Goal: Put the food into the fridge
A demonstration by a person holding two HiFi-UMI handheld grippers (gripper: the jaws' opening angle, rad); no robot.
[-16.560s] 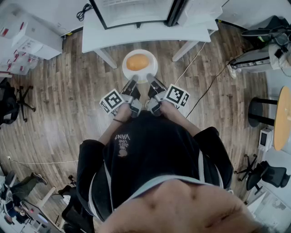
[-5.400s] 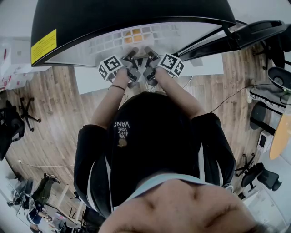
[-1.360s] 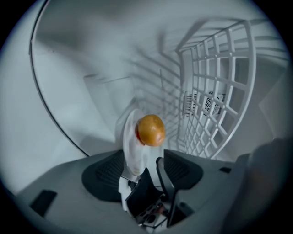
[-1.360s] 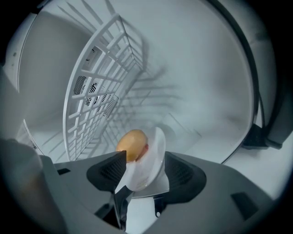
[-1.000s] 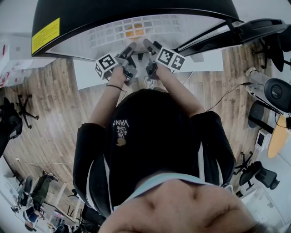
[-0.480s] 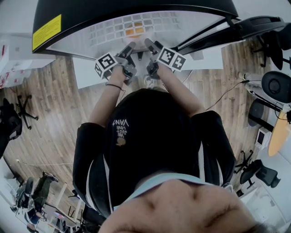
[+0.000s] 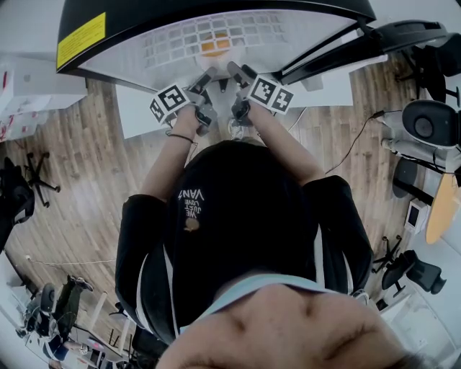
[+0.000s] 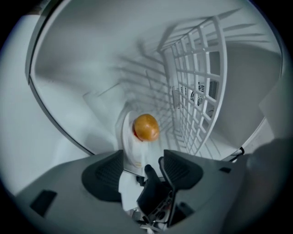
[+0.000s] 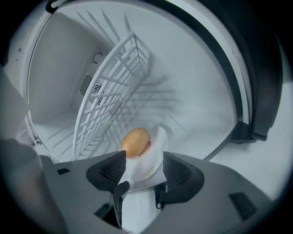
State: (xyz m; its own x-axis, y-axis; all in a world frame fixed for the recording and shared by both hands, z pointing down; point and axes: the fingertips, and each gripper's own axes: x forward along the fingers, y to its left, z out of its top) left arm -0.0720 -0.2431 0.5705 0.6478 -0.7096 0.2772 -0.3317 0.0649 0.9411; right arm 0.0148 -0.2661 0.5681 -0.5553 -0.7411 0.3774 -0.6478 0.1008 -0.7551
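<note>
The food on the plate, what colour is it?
The food is golden orange; left gripper view.

White round plate (image 9: pixel 155 153) glossy, smooth; orange round food (image 9: pixel 136 141) smooth; white wire shelf (image 9: pixel 112 87) coated; white fridge walls (image 9: pixel 197 91) smooth plastic; brown plank floor (image 7: pixel 79 166) wood.

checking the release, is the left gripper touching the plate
Cannot tell. In the left gripper view the plate lies between the left gripper's open jaws, clear of one, but no gap shows at the other.

A: Any text we can actually read?

B: We only get "VAN" on the black cap (image 7: pixel 193 205) (smaller lines under it too tiny). The yellow label (image 7: pixel 81 40) on the fridge (image 7: pixel 216 11): unreadable for us.
</note>
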